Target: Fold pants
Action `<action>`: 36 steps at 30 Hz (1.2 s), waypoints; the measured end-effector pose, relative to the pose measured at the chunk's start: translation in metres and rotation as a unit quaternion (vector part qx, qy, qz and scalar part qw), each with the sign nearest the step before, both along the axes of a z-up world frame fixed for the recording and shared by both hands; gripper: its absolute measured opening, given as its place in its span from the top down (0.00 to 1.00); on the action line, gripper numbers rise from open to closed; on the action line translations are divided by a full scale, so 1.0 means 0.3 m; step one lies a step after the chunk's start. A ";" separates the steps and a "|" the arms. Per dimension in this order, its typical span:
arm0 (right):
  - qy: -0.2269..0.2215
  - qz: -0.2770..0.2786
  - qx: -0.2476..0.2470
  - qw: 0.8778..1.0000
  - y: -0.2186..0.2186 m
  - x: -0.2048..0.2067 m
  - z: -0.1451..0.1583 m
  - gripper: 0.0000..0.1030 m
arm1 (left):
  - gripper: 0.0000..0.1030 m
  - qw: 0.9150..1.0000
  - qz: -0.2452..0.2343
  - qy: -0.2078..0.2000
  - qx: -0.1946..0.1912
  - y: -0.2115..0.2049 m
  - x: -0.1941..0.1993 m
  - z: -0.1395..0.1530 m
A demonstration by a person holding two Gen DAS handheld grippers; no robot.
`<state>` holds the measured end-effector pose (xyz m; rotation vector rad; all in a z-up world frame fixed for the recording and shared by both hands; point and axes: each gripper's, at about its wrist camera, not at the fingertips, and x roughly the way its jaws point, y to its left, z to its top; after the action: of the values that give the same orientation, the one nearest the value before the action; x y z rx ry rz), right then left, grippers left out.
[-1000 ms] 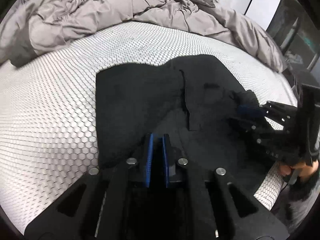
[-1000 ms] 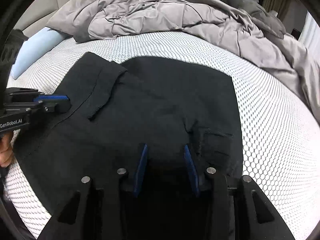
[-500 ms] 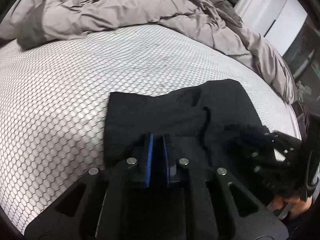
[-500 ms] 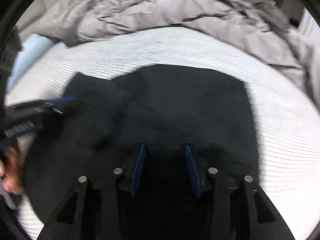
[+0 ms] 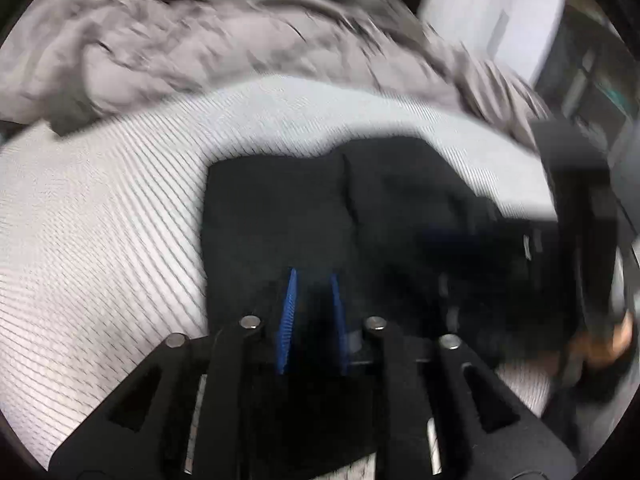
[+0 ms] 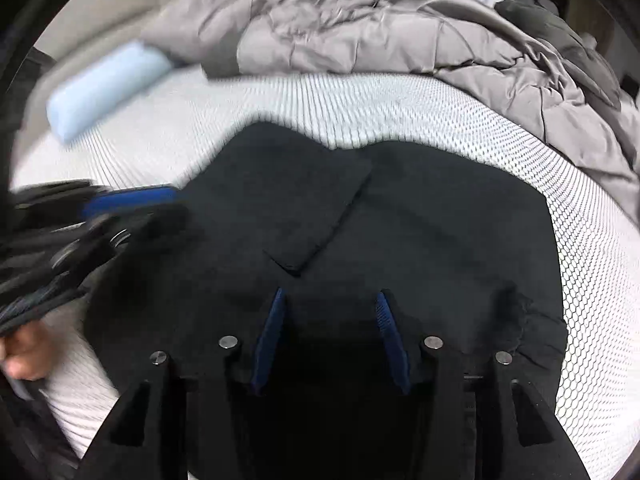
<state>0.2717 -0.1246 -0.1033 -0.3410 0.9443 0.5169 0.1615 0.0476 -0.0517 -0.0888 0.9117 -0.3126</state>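
Opening: both pairs of jaws are parting at this moment, each tilted steeply down over the black pants.
Left gripper: blue pads a narrow gap apart, dark cloth behind the gap; blur hides whether any fabric is pinched, no clear grip seen.
Right gripper: pads stand clearly wider apart, pants fabric lies below and between them, pads not pressing it.
Left hand pose: seen from the right wrist view at the pants' left edge, blurred, a person's fingers wrapped on the handle.
Right hand pose: seen from the left wrist view at the pants' right edge, dark and blurred, a bit of hand under it.
Pants: lying flat on the mattress, partly folded, one flap laid over the left half with a diagonal edge down the middle.
Mattress: white with honeycomb mesh pattern, bare around the pants.
Duvet: grey, crumpled, heaped beyond the pants' far edge.
Pillow: pale blue, beyond the pants, far left.
Room: white panel and dark shelving beyond the pants on the right, blurred.
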 end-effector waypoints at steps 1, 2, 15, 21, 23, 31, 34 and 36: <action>-0.002 -0.006 -0.003 1.000 -0.029 0.003 -0.006 0.43 | 0.83 1.000 -0.012 -0.005 0.017 -0.006 -0.016 -0.028; -0.003 -0.021 -0.015 1.000 -0.080 0.009 -0.005 0.43 | 0.83 0.999 -0.021 -0.020 0.023 -0.001 -0.031 -0.025; 0.015 0.012 0.033 0.999 -0.097 -0.077 0.010 0.49 | 0.79 0.999 -0.046 0.022 0.020 -0.089 -0.090 -0.017; -0.013 0.001 0.024 1.000 -0.360 -0.124 0.046 0.51 | 0.79 0.999 -0.049 0.014 0.009 0.015 -0.133 -0.006; -0.016 -0.041 0.019 0.999 -0.487 -0.135 0.056 0.37 | 0.79 0.999 -0.027 0.014 0.009 0.062 -0.138 0.004; 0.068 -0.084 0.223 0.969 -0.729 -0.100 0.061 0.33 | 0.66 0.990 0.068 0.048 -0.116 0.238 -0.096 -0.013; 0.159 -0.099 0.269 0.945 -0.754 -0.066 -0.037 0.26 | 0.66 0.978 0.094 0.071 -0.173 0.277 -0.061 -0.047; 0.182 -0.103 0.300 0.930 -0.756 -0.046 -0.077 0.26 | 0.65 0.976 0.094 0.073 -0.182 0.282 -0.060 -0.053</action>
<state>0.2579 -0.3513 -0.1264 0.4201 1.1106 0.6587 0.1434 0.1323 -0.0675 -0.5394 0.9742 -0.2958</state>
